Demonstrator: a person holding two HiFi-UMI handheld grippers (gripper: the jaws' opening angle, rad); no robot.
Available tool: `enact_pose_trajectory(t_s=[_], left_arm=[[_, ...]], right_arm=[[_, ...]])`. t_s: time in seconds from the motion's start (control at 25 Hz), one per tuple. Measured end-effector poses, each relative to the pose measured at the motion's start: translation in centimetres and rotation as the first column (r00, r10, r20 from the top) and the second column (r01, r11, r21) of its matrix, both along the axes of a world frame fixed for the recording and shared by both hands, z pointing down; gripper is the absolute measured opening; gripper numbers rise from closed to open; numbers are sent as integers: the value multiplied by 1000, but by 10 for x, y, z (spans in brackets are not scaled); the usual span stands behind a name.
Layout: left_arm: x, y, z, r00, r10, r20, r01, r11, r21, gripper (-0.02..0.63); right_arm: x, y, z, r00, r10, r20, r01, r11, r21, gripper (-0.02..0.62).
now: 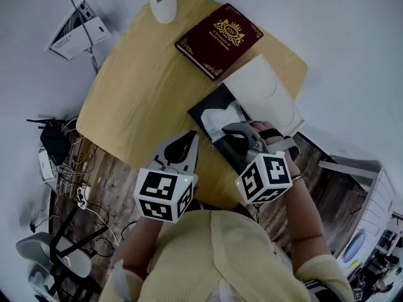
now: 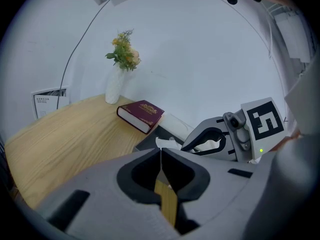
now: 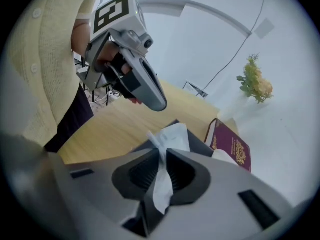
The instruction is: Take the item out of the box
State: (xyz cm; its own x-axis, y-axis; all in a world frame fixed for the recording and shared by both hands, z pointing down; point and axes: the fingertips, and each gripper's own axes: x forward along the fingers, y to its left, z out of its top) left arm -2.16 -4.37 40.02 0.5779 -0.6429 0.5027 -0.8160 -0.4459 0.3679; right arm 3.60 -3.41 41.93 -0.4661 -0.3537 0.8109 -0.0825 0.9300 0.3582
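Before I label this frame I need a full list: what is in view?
table: 1, light wood, under everything
vase: 1, white, holding a plant, table's far edge
book: 1, maroon with gold print, near the vase
box: 1, dark, open, table's near side
lid: 1, white, beside the box
tissue: 1, white, rising from the box
cables: several, dark, floor left of table
left gripper: grey, shut, empty
right gripper: grey, shut on tissue

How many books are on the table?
1: the book lies flat beside the vase, just beyond the open box. None looks hidden.
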Motion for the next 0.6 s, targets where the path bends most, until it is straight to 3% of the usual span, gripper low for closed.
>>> enact_pose_trajectory(t_s=[0.32, 0.6], left_arm=[[-1, 4, -16, 999, -21, 26, 20, 999, 48, 28], [11, 5, -35, 999, 5, 33, -8, 995, 98, 28]], right_arm=[[-3, 12, -26, 990, 64, 125, -65, 998, -2, 60], [1, 16, -56, 938, 163, 305, -168, 986, -9, 60]])
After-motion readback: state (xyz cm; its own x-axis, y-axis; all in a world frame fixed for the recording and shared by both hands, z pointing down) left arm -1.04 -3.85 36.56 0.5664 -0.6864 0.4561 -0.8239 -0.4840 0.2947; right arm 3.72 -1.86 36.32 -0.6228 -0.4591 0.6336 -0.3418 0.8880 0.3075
